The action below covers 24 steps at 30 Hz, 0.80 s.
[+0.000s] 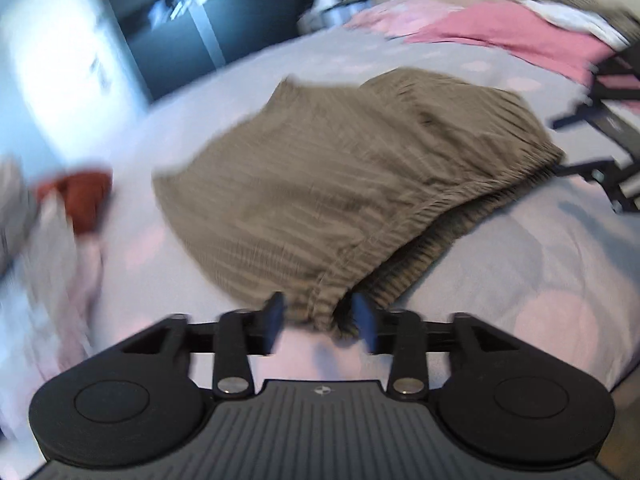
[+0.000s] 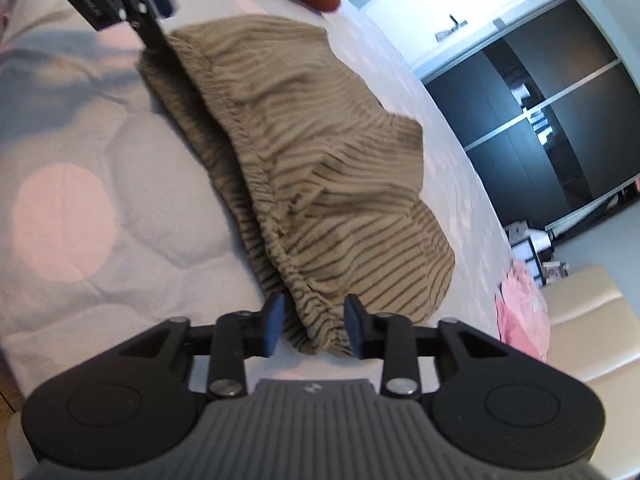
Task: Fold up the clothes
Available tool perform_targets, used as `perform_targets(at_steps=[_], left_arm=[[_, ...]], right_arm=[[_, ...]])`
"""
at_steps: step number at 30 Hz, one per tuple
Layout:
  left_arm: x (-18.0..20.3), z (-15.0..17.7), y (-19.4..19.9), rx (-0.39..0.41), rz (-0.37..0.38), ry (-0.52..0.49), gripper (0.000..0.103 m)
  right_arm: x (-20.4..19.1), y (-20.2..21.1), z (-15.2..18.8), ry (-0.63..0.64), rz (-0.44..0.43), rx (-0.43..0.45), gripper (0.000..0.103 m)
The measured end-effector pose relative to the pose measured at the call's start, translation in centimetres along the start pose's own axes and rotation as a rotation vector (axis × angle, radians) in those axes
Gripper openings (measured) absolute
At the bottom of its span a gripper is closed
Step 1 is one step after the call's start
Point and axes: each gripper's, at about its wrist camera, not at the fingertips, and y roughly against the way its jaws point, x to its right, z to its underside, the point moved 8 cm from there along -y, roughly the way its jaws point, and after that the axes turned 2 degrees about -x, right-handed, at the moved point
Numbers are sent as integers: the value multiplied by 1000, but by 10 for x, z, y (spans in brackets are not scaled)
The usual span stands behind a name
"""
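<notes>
Olive ribbed shorts (image 1: 312, 184) with an elastic waistband lie flat on a grey bed cover with pink dots (image 1: 520, 260). My left gripper (image 1: 319, 322) is open, with one end of the waistband lying loosely between its blue pads. The right wrist view shows the same shorts (image 2: 320, 152) with the waistband running toward the camera. My right gripper (image 2: 312, 330) is open around the waistband's other end, its pads not squeezing the fabric. The right gripper (image 1: 564, 146) also shows at the left wrist view's right edge. The left gripper (image 2: 158, 16) shows at the right wrist view's top left.
Pink garments (image 1: 500, 36) and a white-grey one lie at the bed's far side. A red cloth (image 1: 84, 204) and pale clothes (image 1: 60, 248) sit at the left. A pink garment (image 2: 520, 308) lies near the bed edge. A dark wardrobe (image 2: 560, 120) stands beyond.
</notes>
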Motion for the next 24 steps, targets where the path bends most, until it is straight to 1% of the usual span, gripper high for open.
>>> perform_targets(at_steps=[2, 3, 5, 8, 11, 13, 16, 17, 20, 21, 22, 23, 24], left_arm=[[17, -3, 3, 45, -40, -155, 53], [26, -3, 3, 55, -55, -229, 53], [41, -1, -2, 59, -82, -340, 53], [56, 4, -15, 64, -145, -510, 53], [62, 9, -32, 35, -188, -591, 53], [60, 10, -43, 25, -220, -597, 52], [63, 6, -54, 50, -252, -637, 51], [62, 2, -58, 51, -252, -625, 49], [59, -10, -70, 36, -244, -553, 32], [56, -13, -73, 21, -241, -526, 22], [54, -16, -75, 10, -236, -510, 17], [51, -16, -75, 7, -230, -504, 16], [49, -17, -73, 13, -227, -501, 12]], right_arm=[[-9, -1, -1, 52, -5, 3, 44], [-13, -2, 0, 84, -4, 2, 45], [-19, -4, 1, 135, 5, -6, 45], [-25, -11, 2, 189, 18, -22, 45], [-31, -20, 7, 261, 43, -30, 46], [-31, -25, 10, 284, 63, -30, 46], [-28, -33, 12, 285, 85, -25, 46], [-27, -35, 12, 287, 93, -21, 46], [-24, -42, 10, 301, 130, -10, 44], [-23, -44, 9, 307, 144, -7, 43], [-21, -46, 9, 311, 158, -4, 42], [-19, -46, 9, 315, 172, -5, 34], [-17, -47, 10, 319, 184, -8, 24]])
